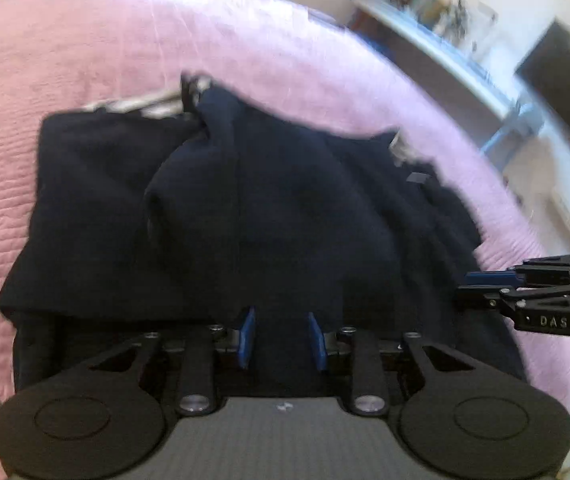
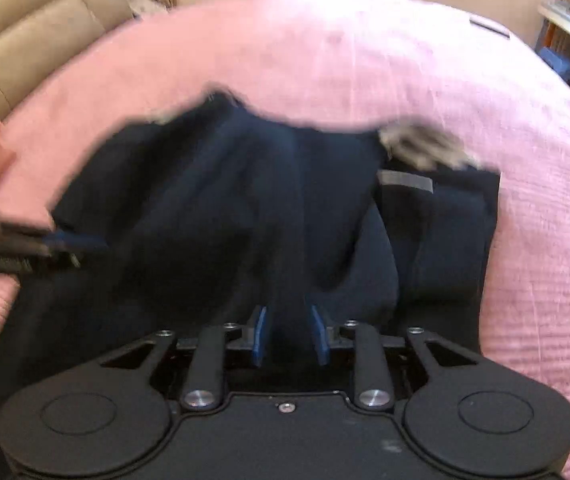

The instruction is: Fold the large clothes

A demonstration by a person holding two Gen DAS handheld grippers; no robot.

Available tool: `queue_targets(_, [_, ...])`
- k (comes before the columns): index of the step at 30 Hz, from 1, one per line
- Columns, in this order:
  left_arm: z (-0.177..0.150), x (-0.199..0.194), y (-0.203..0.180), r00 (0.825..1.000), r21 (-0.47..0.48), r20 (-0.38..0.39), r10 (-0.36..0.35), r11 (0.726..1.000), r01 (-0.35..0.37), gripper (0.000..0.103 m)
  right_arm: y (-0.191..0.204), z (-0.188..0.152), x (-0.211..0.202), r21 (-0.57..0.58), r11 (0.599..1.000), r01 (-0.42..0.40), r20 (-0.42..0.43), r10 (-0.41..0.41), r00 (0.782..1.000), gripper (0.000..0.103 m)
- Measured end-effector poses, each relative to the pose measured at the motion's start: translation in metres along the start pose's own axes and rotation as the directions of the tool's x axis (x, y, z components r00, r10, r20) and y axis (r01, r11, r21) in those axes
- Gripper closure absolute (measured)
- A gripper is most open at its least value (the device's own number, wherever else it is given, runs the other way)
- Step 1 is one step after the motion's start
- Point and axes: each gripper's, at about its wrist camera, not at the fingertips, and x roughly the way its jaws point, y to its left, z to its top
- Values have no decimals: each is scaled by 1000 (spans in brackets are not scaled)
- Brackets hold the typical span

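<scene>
Navy fabric fills the foreground: one dark garment [image 1: 245, 208], partly folded, lies on one pink quilted bedspread [image 1: 65, 60]. Two grippers work its near edge. The left gripper [image 1: 282, 338] has its blue pads parted with cloth between them; the right gripper [image 2: 289, 336] likewise. Whether either pinches, I cannot tell. Farther back, one pale shelf [image 1: 465, 60], blurred.

Navy garment [image 1: 245, 208] is soft matt cloth – pink bedspread [image 1: 85, 60] ribbed, quilted-looking – grippers [image 1: 281, 336] matt black plastic.
</scene>
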Motion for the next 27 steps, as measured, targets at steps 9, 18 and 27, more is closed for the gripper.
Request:
queue_targets(9, [-37, -27, -15, 987, -52, -9, 162, 985, -163, 69, 19, -20, 61, -7, 999, -42, -125, 41, 991, 72])
queue_targets(18, [-112, -52, -26, 977, 49, -2, 213, 976, -213, 48, -15, -68, -31, 183, 981, -70, -26, 76, 997, 57])
queue_targets(27, [-171, -99, -43, 927, 192, 157, 340, 910, -366, 26, -4, -119, -85, 239, 971, -13, 124, -18, 992, 31])
